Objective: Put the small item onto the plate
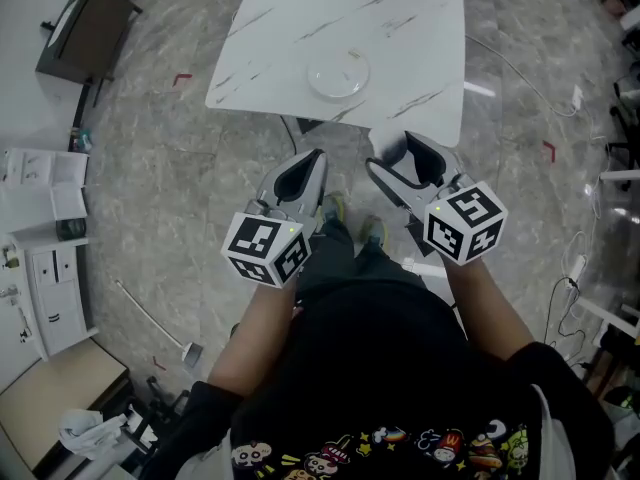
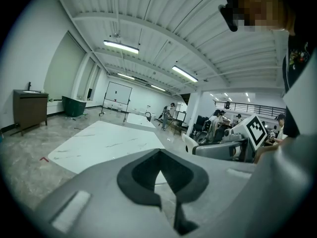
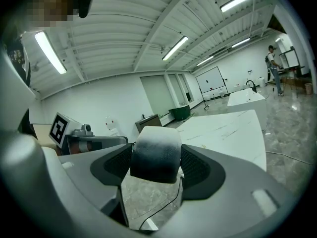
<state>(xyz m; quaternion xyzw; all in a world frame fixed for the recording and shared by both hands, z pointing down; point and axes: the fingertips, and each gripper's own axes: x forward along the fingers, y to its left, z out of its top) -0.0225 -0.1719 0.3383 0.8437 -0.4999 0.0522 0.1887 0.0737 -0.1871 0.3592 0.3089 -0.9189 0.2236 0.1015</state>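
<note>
A round clear plate [image 1: 338, 75] sits near the front edge of a white marble table [image 1: 400, 18]. Both grippers hang in front of the table, above the floor and short of its edge. My right gripper [image 1: 392, 151] is shut on the small item [image 3: 154, 155], a short grey-white cylinder pinched between the dark pads; in the right gripper view the table [image 3: 233, 130] lies ahead. My left gripper [image 1: 316, 156] is shut with nothing in it, its pads meeting round a small notch [image 2: 161, 180]. The plate does not show in either gripper view.
A dark cabinet [image 1: 85, 28] stands at the far left and white shelving [image 1: 50, 183] along the left wall. A cable [image 1: 520, 68] trails over the marble floor to the table's right. More tables [image 2: 138, 119] and several people [image 2: 218, 120] fill the hall beyond.
</note>
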